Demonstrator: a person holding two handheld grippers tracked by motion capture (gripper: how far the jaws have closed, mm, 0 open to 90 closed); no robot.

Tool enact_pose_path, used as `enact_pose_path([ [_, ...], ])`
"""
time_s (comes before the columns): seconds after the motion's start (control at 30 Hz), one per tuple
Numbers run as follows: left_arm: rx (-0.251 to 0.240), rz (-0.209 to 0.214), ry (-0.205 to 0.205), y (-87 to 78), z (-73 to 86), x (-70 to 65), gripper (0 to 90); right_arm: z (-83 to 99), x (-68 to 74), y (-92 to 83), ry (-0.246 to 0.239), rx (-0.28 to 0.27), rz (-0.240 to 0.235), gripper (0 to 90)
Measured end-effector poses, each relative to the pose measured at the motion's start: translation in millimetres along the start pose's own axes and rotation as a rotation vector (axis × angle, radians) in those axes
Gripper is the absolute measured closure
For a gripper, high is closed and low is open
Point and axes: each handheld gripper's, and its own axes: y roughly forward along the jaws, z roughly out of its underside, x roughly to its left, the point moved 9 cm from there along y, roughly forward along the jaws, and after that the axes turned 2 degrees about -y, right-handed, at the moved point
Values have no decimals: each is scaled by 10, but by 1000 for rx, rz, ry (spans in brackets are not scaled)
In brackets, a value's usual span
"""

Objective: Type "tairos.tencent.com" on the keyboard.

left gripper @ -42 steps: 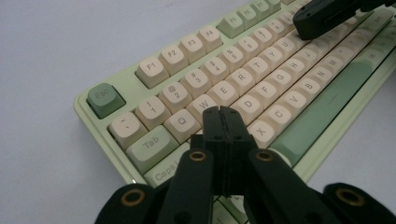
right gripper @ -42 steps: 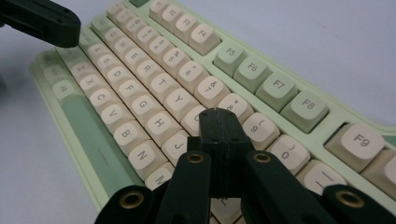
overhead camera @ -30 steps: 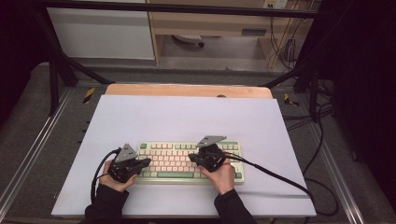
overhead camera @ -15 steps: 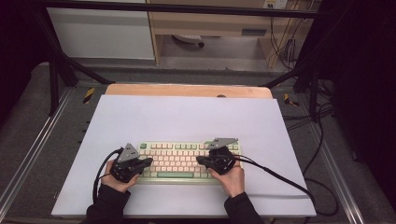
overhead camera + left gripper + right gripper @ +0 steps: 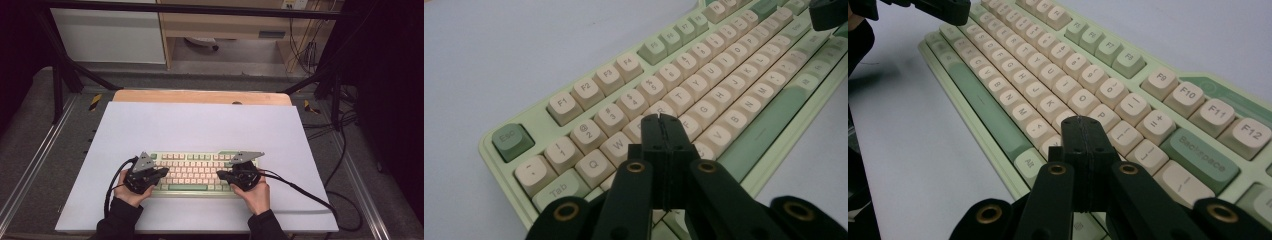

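Both pairs of jaws are pressed together w/ nothing between them, each closed tip acting as one blunt finger over the keys. In the left gripper view our left gripper (image 5: pixel 663 119) has its tip above the E/R/D area of the keyboard (image 5: pixel 704 75); whether it touches a cap we can't tell. In the right gripper view our right gripper (image 5: pixel 1083 121) sits near the P and L-side keys, the tip hiding the caps beneath it.

What changed: vs. a sec ago the right gripper (image 5: pixel 242 175) has slid toward the keyboard's right end and a bit toward us; the left gripper (image 5: pixel 145 176) has barely shifted. We read that as typing w/ closed tips, right hand moving to a new key, left one waiting on its side. Next press prob. falls on the right half.

Keyboard (image 5: pixel 200 172): pale green case, cream caps, darker green Esc, Tab, Backspace, space bar and some F keys. It lies flat on the white mat (image 5: pixel 200 125), close to the near edge, roughly centred, long side parallel to that edge. Mat covers a wooden table (image 5: pixel 200 96).
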Motion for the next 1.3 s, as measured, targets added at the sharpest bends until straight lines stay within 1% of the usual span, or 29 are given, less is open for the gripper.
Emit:
enact_pose_path([
  [0.17, 8, -3, 10, 76, -52, -35, 900, 60, -31, -18, 8, 0, 2, 900],
  [0.4, 15, -8, 14, 199, -120, -76, 900, 80, -27, -32, 7, 1, 0, 900],
  [0.6, 28, -17, 13, 313, -123, -78, 900, 118, -45, -50, 11, -1, 2, 900],
  [0.67, 30, -16, 13, 334, -117, -81, 900, 122, -46, -61, 17, -1, 2, 900],
  [0.77, 32, -17, 16, 367, -112, -84, 900, 125, -47, -57, 13, -2, 3, 900],
  [1.07, 36, -23, 17, 404, -97, -74, 900, 135, -45, -46, 10, 0, 1, 900],
  [1.3, 32, -21, 18, 418, -91, -76, 900, 133, -60, -69, 15, -5, 0, 900],
])
